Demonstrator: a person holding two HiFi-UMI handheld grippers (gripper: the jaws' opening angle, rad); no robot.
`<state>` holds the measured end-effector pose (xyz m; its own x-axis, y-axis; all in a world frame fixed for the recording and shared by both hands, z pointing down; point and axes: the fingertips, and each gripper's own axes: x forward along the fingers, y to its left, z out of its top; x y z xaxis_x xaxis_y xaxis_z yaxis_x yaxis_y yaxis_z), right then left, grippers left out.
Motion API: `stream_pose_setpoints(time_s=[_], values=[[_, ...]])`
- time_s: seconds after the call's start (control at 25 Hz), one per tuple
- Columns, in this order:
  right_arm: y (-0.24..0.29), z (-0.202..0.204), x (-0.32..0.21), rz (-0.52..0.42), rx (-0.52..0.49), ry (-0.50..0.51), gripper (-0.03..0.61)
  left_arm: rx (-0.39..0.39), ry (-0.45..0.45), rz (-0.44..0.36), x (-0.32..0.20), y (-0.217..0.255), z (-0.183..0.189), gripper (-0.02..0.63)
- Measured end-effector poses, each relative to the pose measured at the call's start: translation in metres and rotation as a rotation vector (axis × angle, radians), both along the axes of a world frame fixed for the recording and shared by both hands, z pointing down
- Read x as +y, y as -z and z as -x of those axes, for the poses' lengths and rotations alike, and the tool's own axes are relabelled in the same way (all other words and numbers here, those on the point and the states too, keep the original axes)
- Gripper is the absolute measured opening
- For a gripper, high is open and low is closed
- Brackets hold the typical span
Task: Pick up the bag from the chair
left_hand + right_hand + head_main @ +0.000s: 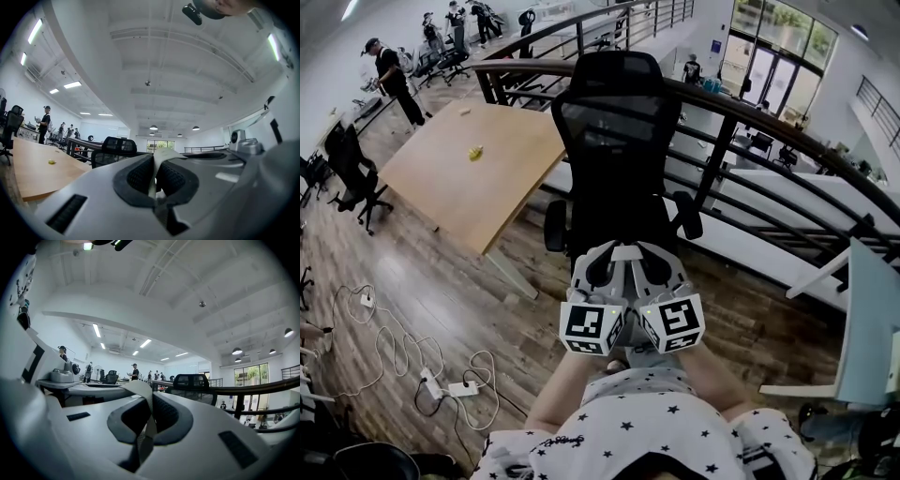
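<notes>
Currently left hand-held gripper [607, 255] and right hand-held gripper [645, 255] are hovering side by side, jaws closed and empty, probably staging facing the chair [609, 141]; no bag showing.

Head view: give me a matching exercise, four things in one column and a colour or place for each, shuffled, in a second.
Things:
1. office chair
2. table
3. power strips
4. railing

Colour or place:
A. white, lying at the lower left of the view
B. dark and curved, running behind the chair
C. black, in the middle of the view
D. light wood, left of the chair

Pairs: 1-C, 2-D, 3-A, 4-B.
</notes>
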<state>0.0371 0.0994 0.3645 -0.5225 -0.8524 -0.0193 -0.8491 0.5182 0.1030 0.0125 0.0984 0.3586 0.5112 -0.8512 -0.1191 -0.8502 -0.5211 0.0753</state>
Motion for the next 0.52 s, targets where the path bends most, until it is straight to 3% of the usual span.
stream_pose_setpoints(time_s=[0.52], values=[[0.002, -0.002, -0.017, 0.002, -0.009, 0.009, -0.003, -0.004, -0.013, 0.002, -0.017, 0.003, -0.002, 0.012]])
